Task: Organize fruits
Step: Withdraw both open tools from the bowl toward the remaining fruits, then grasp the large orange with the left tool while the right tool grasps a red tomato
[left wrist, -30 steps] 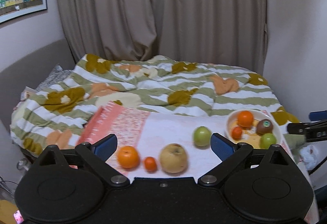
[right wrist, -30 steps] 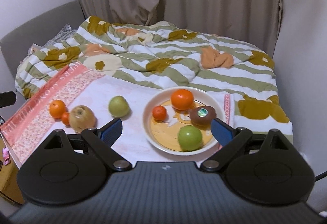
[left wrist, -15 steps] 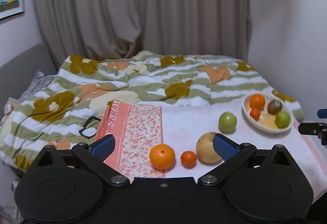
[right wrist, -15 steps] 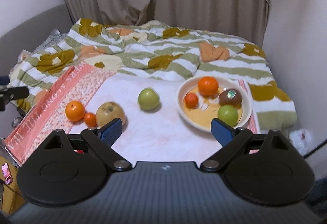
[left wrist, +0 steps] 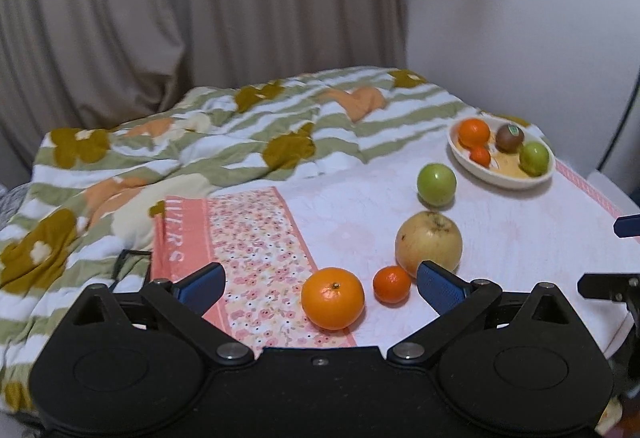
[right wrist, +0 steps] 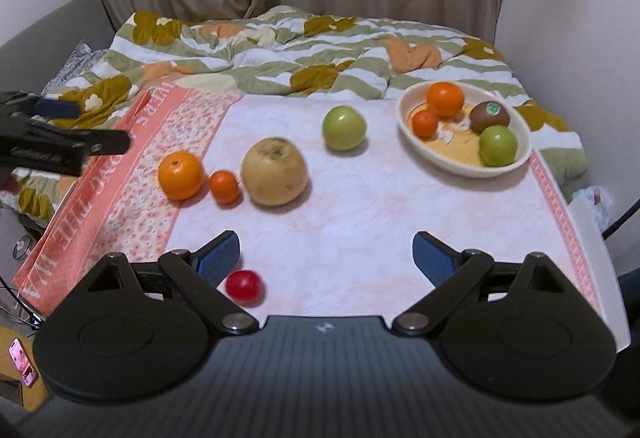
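Note:
A cream bowl (right wrist: 524, 154) at the table's far right holds an orange, a small mandarin, a kiwi and a green apple. Loose on the cloth lie a green apple (right wrist: 344, 128), a yellow pear (right wrist: 274, 171), a small mandarin (right wrist: 225, 187), a large orange (right wrist: 180, 175) and a small red fruit (right wrist: 244, 286) beside my right gripper's left finger. My right gripper (right wrist: 326, 258) is open above the near cloth. My left gripper (left wrist: 320, 284) is open, with the large orange (left wrist: 333, 298) and the mandarin (left wrist: 392, 284) between its fingers; the pear (left wrist: 429, 243) is just beyond.
A pink floral tablecloth (left wrist: 256, 246) covers the table. Behind it is a bed with a green striped duvet (right wrist: 280, 50), then curtains and a wall. A phone (right wrist: 23, 360) lies low at the left. The left gripper (right wrist: 60, 142) shows at the right wrist view's left edge.
Both grippers have pulled back and shifted, so the fruits sit further right in the left wrist view. The small red fruit has come into the right wrist view. Both stay open.

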`<state>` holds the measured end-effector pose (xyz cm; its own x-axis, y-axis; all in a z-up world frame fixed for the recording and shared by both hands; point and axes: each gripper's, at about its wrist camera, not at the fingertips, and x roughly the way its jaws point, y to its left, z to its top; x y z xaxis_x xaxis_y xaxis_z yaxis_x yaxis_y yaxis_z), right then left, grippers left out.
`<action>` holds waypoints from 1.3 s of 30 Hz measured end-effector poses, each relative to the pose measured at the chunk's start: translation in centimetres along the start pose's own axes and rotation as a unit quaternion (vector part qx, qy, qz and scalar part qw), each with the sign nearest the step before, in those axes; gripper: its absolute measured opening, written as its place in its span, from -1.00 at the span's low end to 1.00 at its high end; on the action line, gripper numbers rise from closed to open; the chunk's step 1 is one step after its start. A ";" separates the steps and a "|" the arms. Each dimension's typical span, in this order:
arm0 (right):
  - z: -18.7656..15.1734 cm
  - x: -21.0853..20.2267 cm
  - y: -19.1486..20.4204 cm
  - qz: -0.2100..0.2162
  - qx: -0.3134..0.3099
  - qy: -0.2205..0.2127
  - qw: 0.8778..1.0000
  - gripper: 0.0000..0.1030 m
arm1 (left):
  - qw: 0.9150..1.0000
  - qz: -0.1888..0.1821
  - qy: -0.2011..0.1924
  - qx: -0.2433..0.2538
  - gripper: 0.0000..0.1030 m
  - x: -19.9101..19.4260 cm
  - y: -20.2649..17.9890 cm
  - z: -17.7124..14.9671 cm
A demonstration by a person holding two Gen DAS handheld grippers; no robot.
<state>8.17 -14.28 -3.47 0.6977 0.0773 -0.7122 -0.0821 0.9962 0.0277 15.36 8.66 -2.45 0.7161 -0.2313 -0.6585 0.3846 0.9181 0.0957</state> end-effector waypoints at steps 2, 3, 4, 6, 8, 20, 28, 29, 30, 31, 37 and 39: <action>-0.4 0.7 1.0 -0.003 -0.008 0.009 1.000 1.00 | 1.000 -0.003 0.007 0.012 1.00 1.3 0.5 -0.2; -0.6 1.3 1.5 -0.008 -0.014 0.018 1.000 1.00 | 1.000 -0.002 0.011 0.016 1.00 1.9 0.7 -0.4; -0.9 1.7 2.1 -0.008 -0.021 0.025 0.999 1.00 | 1.000 -0.002 0.017 0.018 1.00 2.7 0.8 -0.5; -1.5 2.7 3.1 -0.006 -0.036 0.037 0.999 1.00 | 0.999 -0.008 0.029 0.022 1.00 4.0 1.1 -0.8; -1.9 3.7 3.8 -0.005 -0.050 0.049 0.998 1.00 | 0.999 -0.010 0.040 0.032 1.00 5.4 1.0 -1.1; -3.3 7.9 5.3 0.030 -0.059 0.087 0.994 0.76 | 0.995 -0.022 0.079 0.053 0.92 10.2 0.0 -2.0; -3.4 9.0 5.3 0.033 -0.058 0.101 0.993 0.51 | 0.994 -0.026 0.089 0.055 0.64 11.4 -0.4 -2.2; -3.3 9.0 5.4 0.034 -0.061 0.102 0.992 0.50 | 0.994 -0.025 0.090 0.057 0.59 11.5 -0.4 -2.2; -3.3 9.0 5.6 0.035 -0.064 0.102 0.992 0.49 | 0.994 -0.027 0.091 0.057 0.44 11.5 -0.3 -2.3; -3.3 9.1 5.6 0.036 -0.065 0.102 0.992 0.48 | 0.994 -0.035 0.093 0.055 0.30 11.6 -0.3 -2.3; -3.2 9.4 6.0 0.041 -0.070 0.105 0.991 0.39 | 0.994 -0.032 0.084 0.064 0.25 11.2 -0.9 -2.7; -3.2 9.5 6.2 0.042 -0.073 0.104 0.991 0.32 | 0.994 -0.031 0.083 0.065 0.24 11.0 -0.9 -2.9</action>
<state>12.06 -7.51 -12.29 0.5233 0.1351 -0.8413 -0.2470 0.9690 0.0019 21.25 6.24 -11.91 0.5875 -0.2200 -0.7787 0.5048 0.8518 0.1402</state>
